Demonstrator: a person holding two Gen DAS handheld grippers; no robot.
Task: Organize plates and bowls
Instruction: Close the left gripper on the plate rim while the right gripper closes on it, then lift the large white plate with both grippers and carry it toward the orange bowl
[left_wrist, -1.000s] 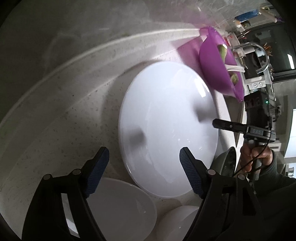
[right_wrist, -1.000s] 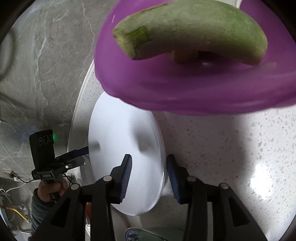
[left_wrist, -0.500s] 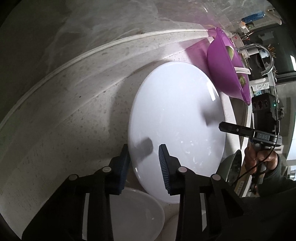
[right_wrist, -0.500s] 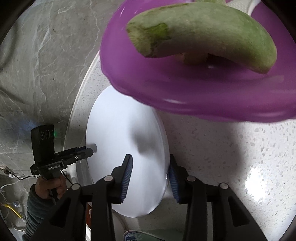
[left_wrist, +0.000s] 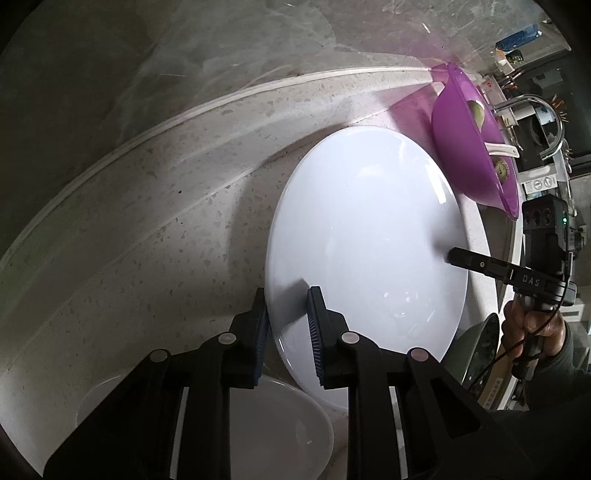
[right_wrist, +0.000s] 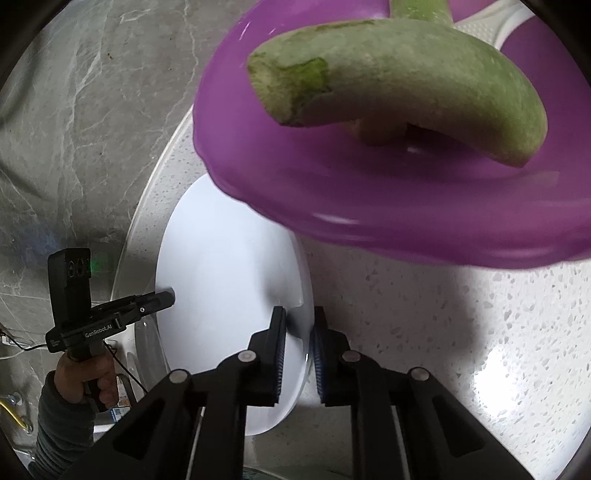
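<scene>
Large round glossy white plate (left_wrist: 365, 236) lies on speckled pale stone counter (left_wrist: 155, 206). Left gripper (left_wrist: 286, 325) and right gripper (right_wrist: 299, 343) have just been closing, each pinching opposite plate rim. Purple plastic bowl (right_wrist: 369, 192) with green vegetable (right_wrist: 406, 74) just beyond plate; smaller white bowl (left_wrist: 280, 428) near plate's left-gripper edge.

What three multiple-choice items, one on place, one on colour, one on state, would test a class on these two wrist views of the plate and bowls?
1. Where is the purple bowl?
A. beside the white plate
B. stacked on the plate
C. in the left gripper

2. What colour is the vegetable in that bowl?
A. red
B. green
C. yellow

3. How does the right gripper stand?
A. wide open above the plate
B. shut on the bowl's rim
C. shut on the plate's edge

Answers: 1 A, the bowl stands past the plate's rim; 2 B, its skin is green; 3 C, pads pinch the plate's edge.
</scene>
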